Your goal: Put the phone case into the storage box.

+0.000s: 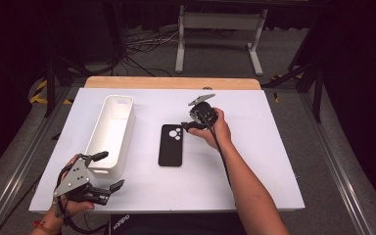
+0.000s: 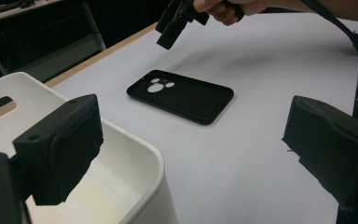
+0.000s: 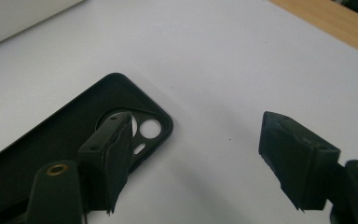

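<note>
Hovering at centre frame, the right gripper (image 1: pixel 194 125) spreads its fingers astride the camera-hole corner of the black phone case (image 1: pixel 171 145) lying flat on the tabletop (image 1: pixel 274 161), likely lining up a grasp. Lower left, the left gripper (image 1: pixel 108 170) waits with fingers spread by the white bin (image 1: pixel 108 139).

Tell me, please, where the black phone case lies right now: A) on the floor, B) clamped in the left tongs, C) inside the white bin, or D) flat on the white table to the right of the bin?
D: the black phone case lies flat on the white table, apart from the white bin to its left, with the open right tongs poised over its camera-hole corner.
</note>
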`<move>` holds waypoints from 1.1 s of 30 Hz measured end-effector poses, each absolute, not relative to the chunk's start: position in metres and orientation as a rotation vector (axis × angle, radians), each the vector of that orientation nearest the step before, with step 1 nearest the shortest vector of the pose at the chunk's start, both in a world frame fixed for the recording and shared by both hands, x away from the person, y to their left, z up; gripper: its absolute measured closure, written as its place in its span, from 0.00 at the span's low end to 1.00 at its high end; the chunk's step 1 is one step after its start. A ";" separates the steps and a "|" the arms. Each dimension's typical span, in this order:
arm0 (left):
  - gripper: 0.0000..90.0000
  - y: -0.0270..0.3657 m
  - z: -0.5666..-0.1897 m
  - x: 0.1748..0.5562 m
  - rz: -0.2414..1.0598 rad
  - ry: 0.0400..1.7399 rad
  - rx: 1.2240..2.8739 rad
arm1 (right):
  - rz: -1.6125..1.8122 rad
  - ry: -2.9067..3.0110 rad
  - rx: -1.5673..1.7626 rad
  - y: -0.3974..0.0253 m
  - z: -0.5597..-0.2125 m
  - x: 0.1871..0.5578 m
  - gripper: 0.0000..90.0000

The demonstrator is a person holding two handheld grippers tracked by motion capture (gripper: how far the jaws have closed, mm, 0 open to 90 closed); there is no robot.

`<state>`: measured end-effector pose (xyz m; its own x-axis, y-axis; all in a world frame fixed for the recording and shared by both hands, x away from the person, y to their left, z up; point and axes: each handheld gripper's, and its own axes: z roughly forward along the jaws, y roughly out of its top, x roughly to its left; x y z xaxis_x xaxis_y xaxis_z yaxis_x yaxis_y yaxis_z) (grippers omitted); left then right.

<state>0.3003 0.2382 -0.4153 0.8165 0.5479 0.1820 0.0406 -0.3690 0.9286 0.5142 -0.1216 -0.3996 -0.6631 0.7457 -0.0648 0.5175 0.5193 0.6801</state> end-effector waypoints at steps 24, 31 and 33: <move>0.06 0.236 -0.420 0.298 0.542 0.425 1.926 | 0.698 2.556 1.235 -0.090 -0.431 0.550 0.46; 0.06 0.234 -0.422 0.298 0.537 0.425 1.938 | 0.683 2.562 1.246 -0.089 -0.433 0.552 0.58; 0.06 0.234 -0.422 0.298 0.539 0.419 1.948 | 0.652 2.556 1.224 -0.087 -0.433 0.550 0.63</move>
<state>0.2982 0.2342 -0.4220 0.8387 0.5123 0.1846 0.0521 -0.4129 0.9093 0.5501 -0.0870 -0.4328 -0.6232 0.7819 -0.0169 0.6781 0.5511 0.4863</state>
